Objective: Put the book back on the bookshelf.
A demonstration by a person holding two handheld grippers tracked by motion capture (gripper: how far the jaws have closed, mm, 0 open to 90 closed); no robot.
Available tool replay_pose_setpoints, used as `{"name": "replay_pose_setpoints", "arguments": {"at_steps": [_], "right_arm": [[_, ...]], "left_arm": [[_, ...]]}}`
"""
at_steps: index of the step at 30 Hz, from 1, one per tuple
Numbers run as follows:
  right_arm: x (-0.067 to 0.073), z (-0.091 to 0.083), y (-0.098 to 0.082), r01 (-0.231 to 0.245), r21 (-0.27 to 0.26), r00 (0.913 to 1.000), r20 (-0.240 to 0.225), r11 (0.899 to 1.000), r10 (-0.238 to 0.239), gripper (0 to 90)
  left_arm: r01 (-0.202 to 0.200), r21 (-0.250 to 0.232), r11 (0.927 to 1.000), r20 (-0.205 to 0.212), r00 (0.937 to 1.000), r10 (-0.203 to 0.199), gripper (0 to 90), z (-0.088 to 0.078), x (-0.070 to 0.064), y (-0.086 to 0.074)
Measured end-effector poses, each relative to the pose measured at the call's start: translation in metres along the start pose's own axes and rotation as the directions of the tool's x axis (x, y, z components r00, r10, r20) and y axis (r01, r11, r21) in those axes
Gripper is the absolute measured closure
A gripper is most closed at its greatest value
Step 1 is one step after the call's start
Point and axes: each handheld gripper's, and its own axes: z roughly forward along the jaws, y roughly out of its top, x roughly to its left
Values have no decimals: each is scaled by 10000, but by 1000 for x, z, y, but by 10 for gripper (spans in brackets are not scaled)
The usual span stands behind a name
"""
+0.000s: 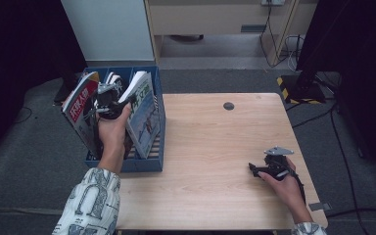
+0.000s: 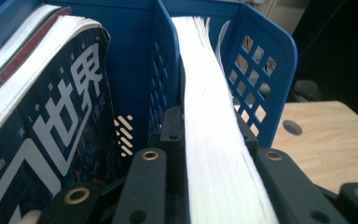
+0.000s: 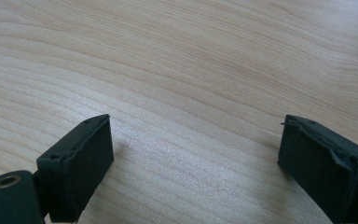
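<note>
Magazine (image 2: 214, 140) between left tool (image 2: 209, 154) pads

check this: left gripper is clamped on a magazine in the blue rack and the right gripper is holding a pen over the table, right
Not quite. The right gripper holds nothing: the right gripper view shows its jaws open over bare table. The left gripper is indeed clamped on a magazine in the blue rack.

Blue latticed file box (image 1: 149, 164), black tongs (image 1: 119, 105), pale woodgrain table (image 1: 215, 161)
</note>
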Motion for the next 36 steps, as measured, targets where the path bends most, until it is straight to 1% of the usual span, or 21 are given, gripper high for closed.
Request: {"name": "replay_pose_setpoints", "arguments": {"at_steps": [5, 8, 9, 12, 15, 19, 21, 22, 24, 25, 26, 28, 34, 36], "right_arm": [[0, 0, 0, 2, 1, 10000, 0, 10000, -2, 103], [0, 0, 0, 2, 2, 10000, 1, 10000, -2, 103], [0, 0, 0, 6, 2, 10000, 2, 10000, -6, 103], [0, 0, 0, 4, 1, 10000, 4, 10000, -4, 103], [0, 0, 0, -44, -16, 10000, 4, 10000, 44, 103], [0, 0, 0, -45, -15, 10000, 5, 10000, 45, 103], [0, 0, 0, -44, -17, 10000, 5, 10000, 44, 103], [0, 0, 0, -44, -17, 10000, 5, 10000, 44, 103], [0, 0, 0, -43, -16, 10000, 5, 10000, 43, 103], [0, 0, 0, -23, -20, 10000, 5, 10000, 23, 103], [0, 0, 0, -23, -20, 10000, 5, 10000, 23, 103], [0, 0, 0, -42, -15, 10000, 3, 10000, 42, 103], [0, 0, 0, 4, -1, 10000, 1, 10000, -4, 103], [0, 0, 0, 2, 0, 10000, -1, 10000, -2, 102]], "left_arm": [[-17, 329, 9995, 102, 9999, 14, 720, 0, 0, -1], [43, 392, 9992, 256, 9997, -53, 712, 0, 0, 0], [44, 404, 9992, 318, 9995, -57, 703, 0, 0, 1], [99, 247, 9996, 447, 9989, -110, 680, -2, -1, 3], [-65, 363, 9993, 395, 9992, 50, 691, -2, -1, 3], [-46, 591, 9982, 569, 9984, 12, 717, -2, 0, 4], [-172, 698, 9974, 464, 9988, 140, 725, -3, -2, 6], [-239, 689, 9973, 477, 9986, 206, 728, -3, -2, 6], [-387, 593, 9975, 438, 9984, 361, 731, -4, -4, 5], [-591, 503, 9970, 294, 9979, 577, 732, -5, -8, 5], [-591, 503, 9970, 294, 9979, 577, 733, -5, -8, 5], [-664, 342, 9972, 223, 9976, 657, 733, -6, -10, 4], [-208, -207, 9996, 106, 9997, 210, 734, -10, -5, 0], [-180, -381, 9991, 101, 9998, 184, 734, -11, -4, 0]]}}
